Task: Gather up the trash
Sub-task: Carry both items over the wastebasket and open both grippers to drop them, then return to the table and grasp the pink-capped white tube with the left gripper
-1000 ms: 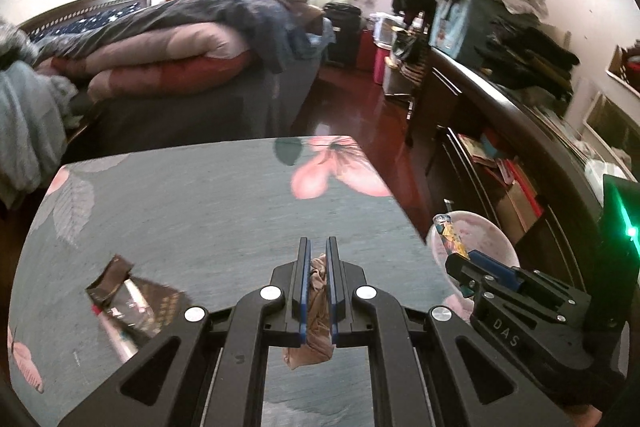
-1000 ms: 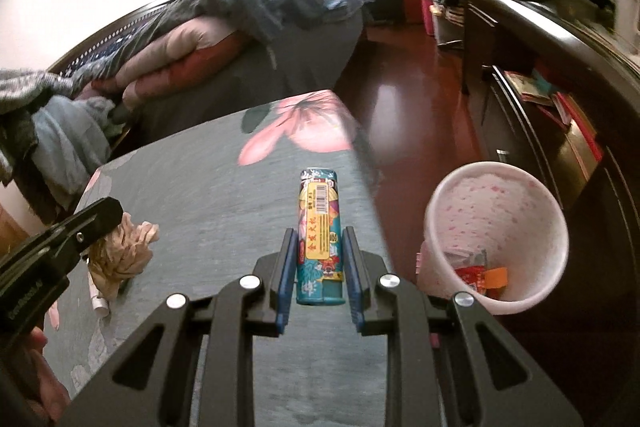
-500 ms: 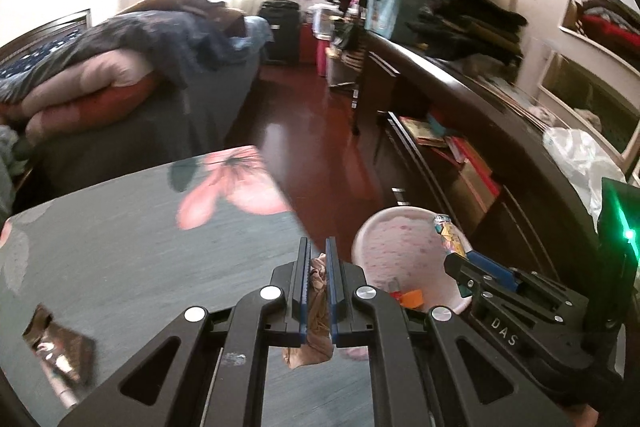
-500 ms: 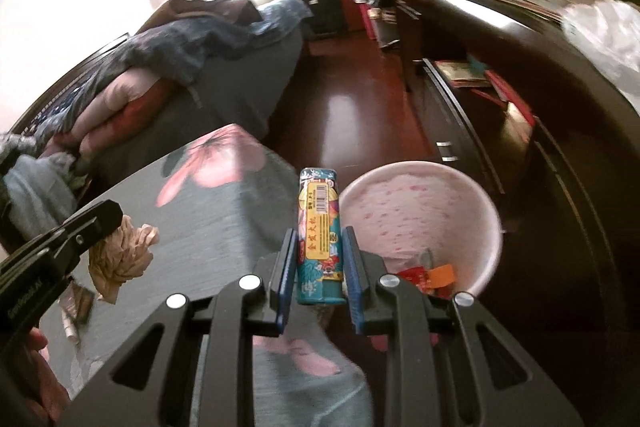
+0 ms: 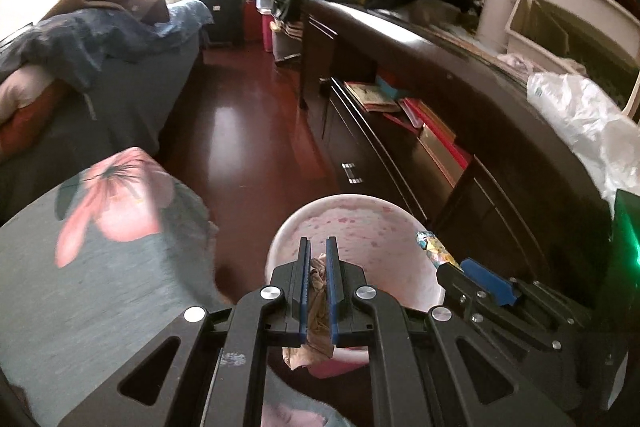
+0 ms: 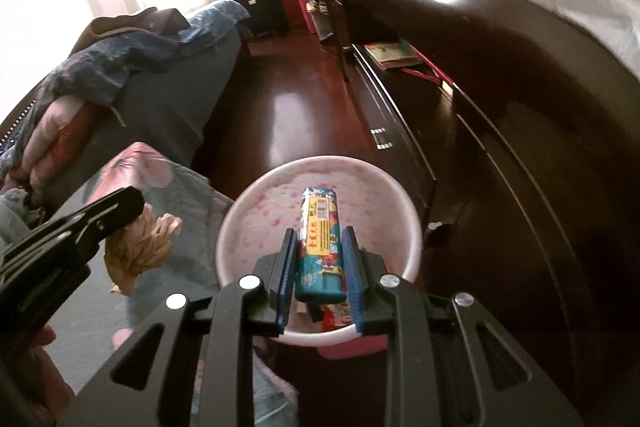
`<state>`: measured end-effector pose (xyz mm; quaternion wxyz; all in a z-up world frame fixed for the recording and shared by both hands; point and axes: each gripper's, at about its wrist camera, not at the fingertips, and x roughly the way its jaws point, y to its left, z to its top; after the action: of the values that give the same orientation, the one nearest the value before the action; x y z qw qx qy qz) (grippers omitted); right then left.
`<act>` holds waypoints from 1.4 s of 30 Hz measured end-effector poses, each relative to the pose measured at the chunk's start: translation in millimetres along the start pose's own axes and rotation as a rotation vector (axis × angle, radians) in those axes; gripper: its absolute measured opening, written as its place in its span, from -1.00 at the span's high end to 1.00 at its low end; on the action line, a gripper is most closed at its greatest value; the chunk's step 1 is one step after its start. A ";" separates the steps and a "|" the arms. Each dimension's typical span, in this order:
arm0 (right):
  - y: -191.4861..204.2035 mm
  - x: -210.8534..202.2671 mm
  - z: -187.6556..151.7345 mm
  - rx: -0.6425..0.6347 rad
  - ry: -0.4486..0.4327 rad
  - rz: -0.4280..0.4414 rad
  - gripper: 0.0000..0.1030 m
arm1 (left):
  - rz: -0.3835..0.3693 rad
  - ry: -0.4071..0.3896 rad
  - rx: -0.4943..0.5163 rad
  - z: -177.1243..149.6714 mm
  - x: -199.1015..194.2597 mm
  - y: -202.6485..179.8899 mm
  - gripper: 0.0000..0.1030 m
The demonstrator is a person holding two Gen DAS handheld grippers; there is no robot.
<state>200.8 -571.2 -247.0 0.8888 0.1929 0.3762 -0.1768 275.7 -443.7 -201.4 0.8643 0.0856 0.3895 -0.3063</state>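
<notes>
A crumpled tan paper wad (image 5: 316,311) is being gripped between the clenched fingers of the left gripper (image 5: 317,291), just ahead of which the round pink speckled plastic bin (image 5: 352,219) is standing. A teal printed snack tube (image 6: 322,247) is being clamped by the right gripper (image 6: 318,275), directly over that bin's opening.

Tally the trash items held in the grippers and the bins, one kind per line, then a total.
Crumpled tissue in left gripper: 1
Teal snack pack in right gripper: 1
Pink bin: 1
Total: 3
</notes>
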 end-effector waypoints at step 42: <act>56.4 -31.5 -16.9 -0.082 -0.052 0.029 -0.15 | 0.061 -0.100 -0.125 2.0 -53.5 48.0 -0.67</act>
<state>195.9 -509.1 -222.8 0.9079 0.1571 0.3573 -0.1532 278.3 -381.5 -165.5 0.8953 0.0282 0.3615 -0.2587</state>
